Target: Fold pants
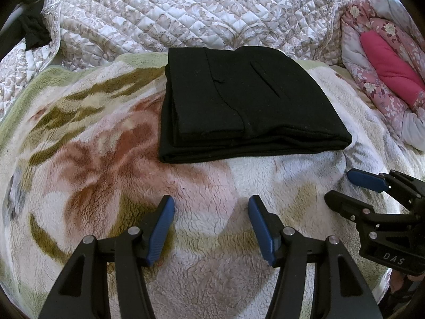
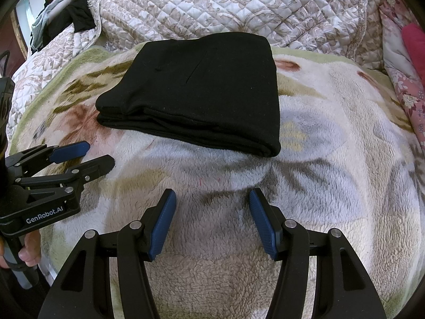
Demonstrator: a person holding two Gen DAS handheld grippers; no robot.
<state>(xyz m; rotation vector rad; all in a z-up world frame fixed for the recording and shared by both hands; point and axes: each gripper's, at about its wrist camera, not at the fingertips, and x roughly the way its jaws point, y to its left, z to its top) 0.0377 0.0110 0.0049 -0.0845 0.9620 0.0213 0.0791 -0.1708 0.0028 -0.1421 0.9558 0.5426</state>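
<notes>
Black pants lie folded into a flat stacked rectangle on a fleece blanket; in the right wrist view the same pants sit ahead and slightly left. My left gripper hovers open over the blanket, short of the pants' near edge, nothing between its blue pads. My right gripper is open too, also short of the pants and empty. Each gripper shows in the other's view: the right gripper at the right edge, the left gripper at the left edge.
A quilted beige bedspread rises behind the pants. A pink floral comforter is bunched at the far right. Dark clothes hang at the upper left. A person's hand grips the left gripper's handle.
</notes>
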